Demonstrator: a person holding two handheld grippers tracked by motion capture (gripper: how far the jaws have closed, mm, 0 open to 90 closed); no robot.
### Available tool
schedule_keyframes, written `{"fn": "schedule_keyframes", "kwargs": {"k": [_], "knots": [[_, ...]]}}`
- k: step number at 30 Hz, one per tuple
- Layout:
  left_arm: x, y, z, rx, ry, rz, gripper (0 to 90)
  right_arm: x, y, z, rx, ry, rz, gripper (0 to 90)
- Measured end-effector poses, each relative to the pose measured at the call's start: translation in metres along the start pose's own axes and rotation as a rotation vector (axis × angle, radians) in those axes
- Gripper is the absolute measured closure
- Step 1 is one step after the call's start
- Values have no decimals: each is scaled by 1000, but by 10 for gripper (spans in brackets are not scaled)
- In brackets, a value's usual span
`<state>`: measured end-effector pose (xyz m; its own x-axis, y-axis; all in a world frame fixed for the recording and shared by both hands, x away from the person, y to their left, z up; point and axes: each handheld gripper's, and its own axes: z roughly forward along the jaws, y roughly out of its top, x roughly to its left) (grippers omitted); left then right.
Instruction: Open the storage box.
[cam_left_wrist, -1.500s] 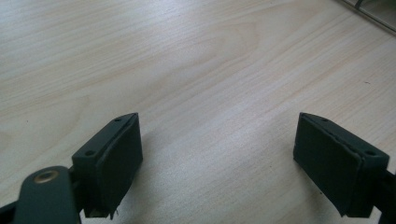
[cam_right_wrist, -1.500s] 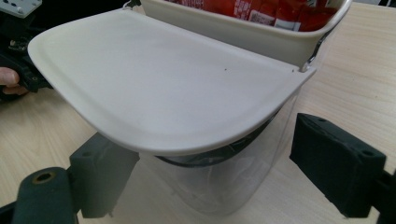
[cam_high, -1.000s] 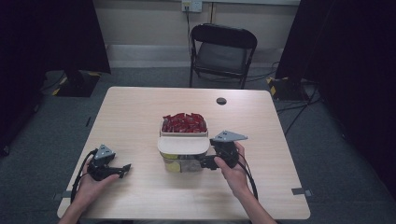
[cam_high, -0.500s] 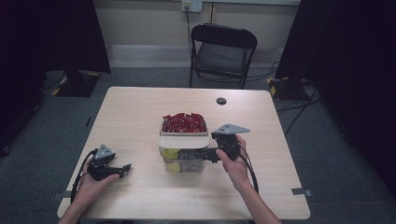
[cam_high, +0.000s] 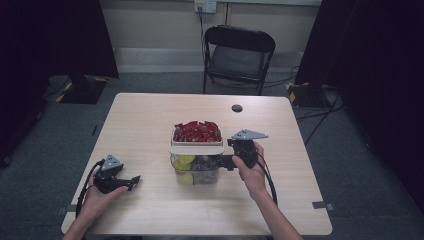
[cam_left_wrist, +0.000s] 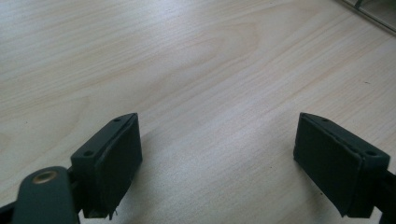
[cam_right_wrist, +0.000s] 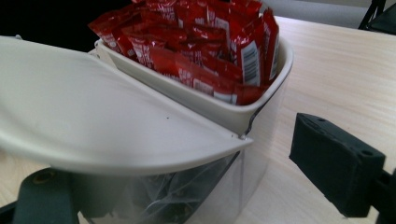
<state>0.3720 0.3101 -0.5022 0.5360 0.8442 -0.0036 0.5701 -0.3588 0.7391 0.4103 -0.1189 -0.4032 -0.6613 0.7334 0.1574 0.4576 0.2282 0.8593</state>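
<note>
- Red sauce packets (cam_right_wrist: 196, 51) fill a cream tray (cam_high: 197, 142) atop a clear container (cam_high: 196, 170) mid-table; barcodes show, no writing readable.
- Right gripper (cam_high: 223, 162) touches the container's side, jaws apart; a cream lid (cam_right_wrist: 93, 126) covers one.
- Left gripper (cam_high: 131, 181) rests near the table's (cam_high: 150, 120) front left corner, jaws apart.

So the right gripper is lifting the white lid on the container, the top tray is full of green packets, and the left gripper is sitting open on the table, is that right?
Not quite: the packets in the top tray are red, not green, as the right gripper view shows. The rest stands: the right gripper is at the raised white lid of the container, and the left gripper rests open on the table.
</note>
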Motion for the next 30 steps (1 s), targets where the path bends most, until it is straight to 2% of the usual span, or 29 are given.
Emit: {"fn": "schedule_keyframes", "kwargs": {"k": [11,30], "knots": [[0,0,0,-1,4,-1,147,-8,7,6,-26,8,25,145],[1,0,-1,-1,5,1,162,-19,17,10,-36,-17,76,142]]}}
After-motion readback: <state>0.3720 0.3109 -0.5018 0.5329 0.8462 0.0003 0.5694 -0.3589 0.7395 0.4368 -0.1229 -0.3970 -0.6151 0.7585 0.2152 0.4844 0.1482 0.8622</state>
